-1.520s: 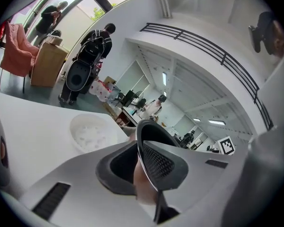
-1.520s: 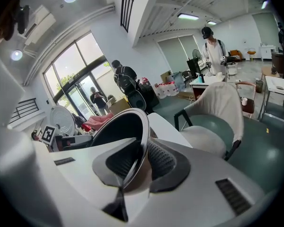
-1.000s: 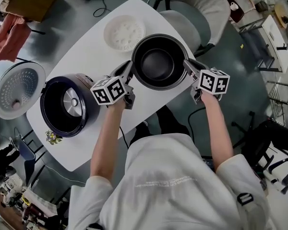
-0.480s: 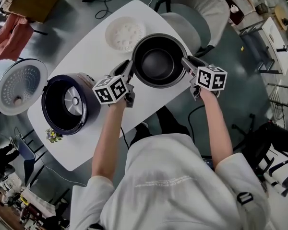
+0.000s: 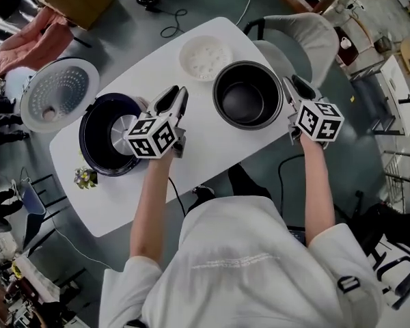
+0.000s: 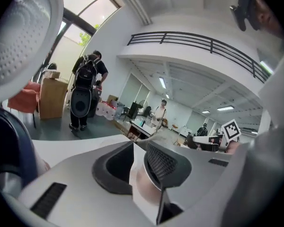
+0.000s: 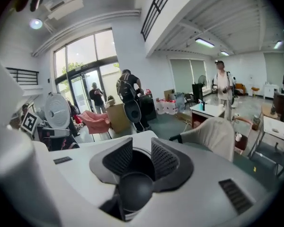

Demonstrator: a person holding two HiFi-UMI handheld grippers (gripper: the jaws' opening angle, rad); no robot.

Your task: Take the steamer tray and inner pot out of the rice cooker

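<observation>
**Both tools spread and clear, pot and tray out on the surface**

At the far left the rice cooker point(image 5: 99, 149) stands on the white surface point(image 5: 212, 149). Its lid point(image 5: 59, 94) is thrown back, and a bare metal plate shows in the empty well.

The left tool point(image 5: 176, 93) hangs over the surface just beside the cooker's right rim, tips pointing away from the person. Its jaws have just been opening. In the left gripper view the left tool point(image 6: 139, 148) has its pads apart, with only pale surface showing in the gap and nothing pinched. The cooker's dark wall and pale lid sit at the left edge of that view.

Further right, toward the far edge, lies the white steamer tray point(image 5: 203, 57), flat on the surface. It is close to the inner pot and well apart from either tool.

The dark inner pot point(image 5: 248, 103) sits upright on the surface between the two tools, nearer the right one. Neither tool touches it.

The right tool point(image 5: 294, 84) hovers just off the pot's right rim. Its jaws too have just been opening. In the right gripper view the right tool point(image 7: 141, 148) stands spread, and the pot's dark inside shows through the gap, but the pads press on nothing.

Beyond the surface's right end stands a grey chair point(image 5: 307, 36).
</observation>
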